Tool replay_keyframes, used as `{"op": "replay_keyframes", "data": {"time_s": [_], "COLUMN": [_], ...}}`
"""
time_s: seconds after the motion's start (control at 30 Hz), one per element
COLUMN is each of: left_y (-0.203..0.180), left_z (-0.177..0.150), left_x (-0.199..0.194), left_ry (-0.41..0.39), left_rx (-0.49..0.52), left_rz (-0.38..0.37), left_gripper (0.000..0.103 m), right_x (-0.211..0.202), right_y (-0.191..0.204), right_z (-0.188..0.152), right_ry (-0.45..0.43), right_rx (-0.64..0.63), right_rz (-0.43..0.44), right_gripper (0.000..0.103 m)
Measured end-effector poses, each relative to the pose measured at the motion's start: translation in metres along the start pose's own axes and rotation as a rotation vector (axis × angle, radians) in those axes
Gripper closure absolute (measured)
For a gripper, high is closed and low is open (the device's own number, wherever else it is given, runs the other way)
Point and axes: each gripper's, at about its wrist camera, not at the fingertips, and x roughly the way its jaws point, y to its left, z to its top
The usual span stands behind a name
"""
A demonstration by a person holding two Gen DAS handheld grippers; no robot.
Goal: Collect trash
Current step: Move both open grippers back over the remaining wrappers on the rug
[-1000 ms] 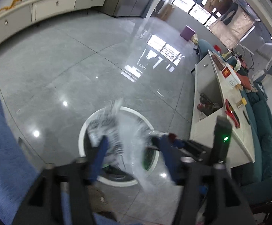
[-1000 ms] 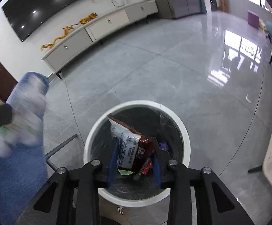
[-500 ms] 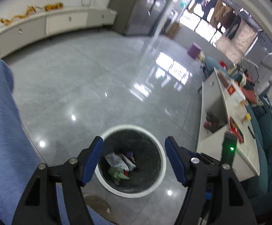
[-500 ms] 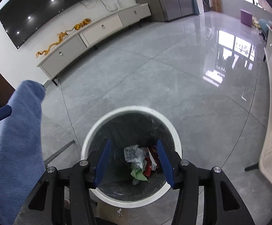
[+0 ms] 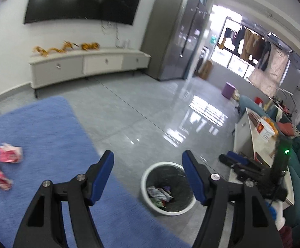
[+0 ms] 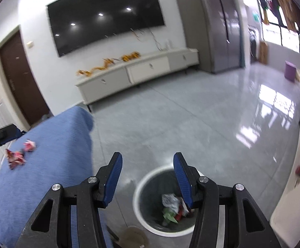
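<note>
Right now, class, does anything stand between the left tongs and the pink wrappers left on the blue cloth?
Nothing visible does. The left tongs are open and empty, and the pink wrappers lie exposed on the blue cloth, off to the left with only bare cloth between.

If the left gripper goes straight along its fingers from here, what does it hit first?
Probably bare grey floor past the blue cloth's edge. The open left gripper is empty; the trash bin sits lower right. Depth is uncertain.
</note>
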Motion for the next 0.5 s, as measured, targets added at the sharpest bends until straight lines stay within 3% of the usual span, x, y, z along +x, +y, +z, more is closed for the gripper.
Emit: {"op": "replay_keyframes", "data": {"time_s": [0.5], "left_y": [0.131], "left_z": [-0.050], "left_x": [-0.167], "left_ry": [-0.209], "left_rx": [-0.120], "left_rz": [0.195], "left_gripper": [0.036], "right_x": [-0.074], "right_y": [0.134], "right_z": [0.029], "right_ry": [-0.126], "right_rx": [-0.232], "right_rz": [0.084], "right_gripper": [0.054]}}
